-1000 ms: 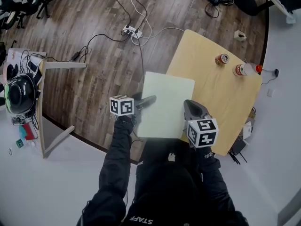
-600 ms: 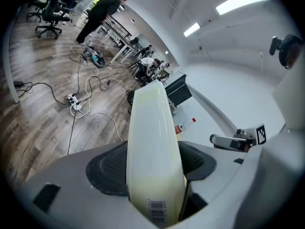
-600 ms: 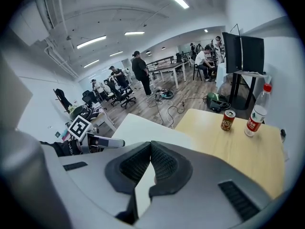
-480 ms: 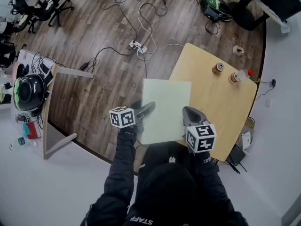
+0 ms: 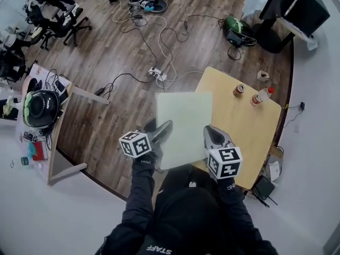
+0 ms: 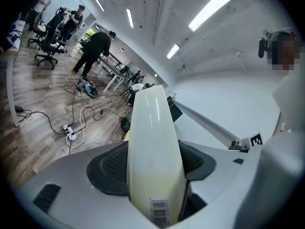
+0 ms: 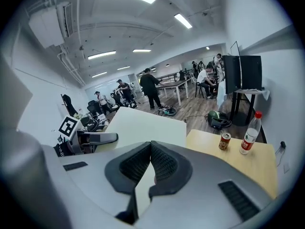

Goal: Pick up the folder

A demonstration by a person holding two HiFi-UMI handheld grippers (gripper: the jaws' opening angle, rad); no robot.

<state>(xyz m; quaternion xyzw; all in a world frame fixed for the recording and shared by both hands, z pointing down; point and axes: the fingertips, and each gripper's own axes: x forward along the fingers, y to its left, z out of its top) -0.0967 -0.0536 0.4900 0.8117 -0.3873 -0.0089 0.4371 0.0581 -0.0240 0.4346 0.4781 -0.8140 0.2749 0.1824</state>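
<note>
A pale green folder [image 5: 183, 124] hangs in the air above the left edge of the wooden table [image 5: 255, 137], carried by both grippers. My left gripper [image 5: 162, 129] is shut on the folder's thick left edge; in the left gripper view that edge [image 6: 150, 123], with a barcode label, fills the gap between the pads [image 6: 112, 166]. My right gripper [image 5: 210, 136] is shut on the folder's thin right edge. In the right gripper view the sheet [image 7: 143, 125] runs out from between the closed pads [image 7: 164, 163], and the left gripper [image 7: 97, 138] shows at its far side.
A can [image 5: 239, 90], a red-capped bottle [image 5: 259, 96] and a small object [image 5: 262, 75] stand at the table's far end. Cables and a power strip [image 5: 158, 73] lie on the floor. A side desk with a helmet [image 5: 40, 108] is at the left. People stand far off.
Both grippers have risen together with the folder, which has come up off the table and now appears higher and nearer. The table and floor look farther away.
</note>
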